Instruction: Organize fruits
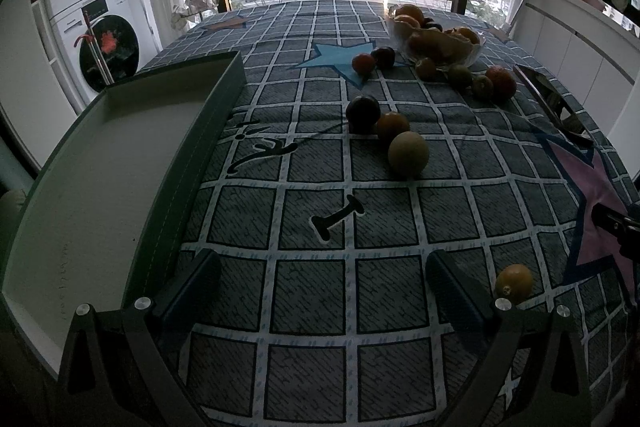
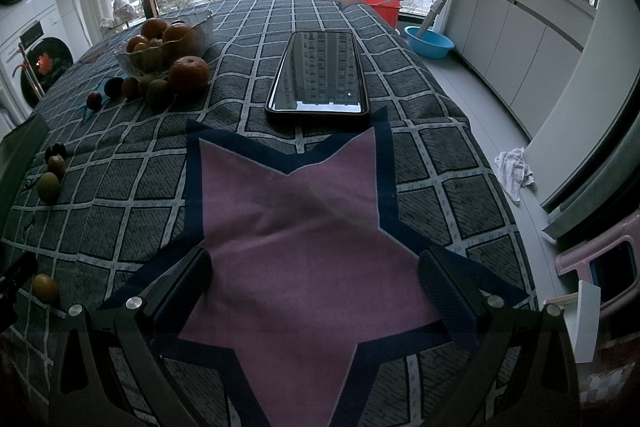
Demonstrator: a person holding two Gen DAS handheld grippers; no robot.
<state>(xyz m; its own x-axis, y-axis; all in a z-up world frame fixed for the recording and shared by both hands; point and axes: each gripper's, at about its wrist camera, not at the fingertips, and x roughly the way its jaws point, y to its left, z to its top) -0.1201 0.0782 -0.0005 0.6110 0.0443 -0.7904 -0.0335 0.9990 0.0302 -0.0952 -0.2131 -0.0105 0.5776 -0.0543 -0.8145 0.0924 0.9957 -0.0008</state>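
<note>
Loose fruits lie on a checked tablecloth. In the left wrist view a dark plum (image 1: 362,114), a small orange fruit (image 1: 392,125) and a green-yellow round fruit (image 1: 408,153) sit together mid-table. A small yellow-orange fruit (image 1: 514,283) lies just right of my left gripper (image 1: 320,283), which is open and empty. A glass bowl (image 1: 440,43) heaped with fruit stands far back, with several fruits around it. An empty white tray (image 1: 100,163) with green walls is at the left. My right gripper (image 2: 316,287) is open and empty over a pink star patch (image 2: 296,227).
A phone (image 2: 318,77) lies face up ahead of the right gripper. The bowl (image 2: 168,47) and a large orange (image 2: 189,74) are at its far left. The table's right edge drops to the floor, with a blue basin (image 2: 428,42) and red bucket (image 2: 380,1). Washing machines (image 1: 96,39) stand left.
</note>
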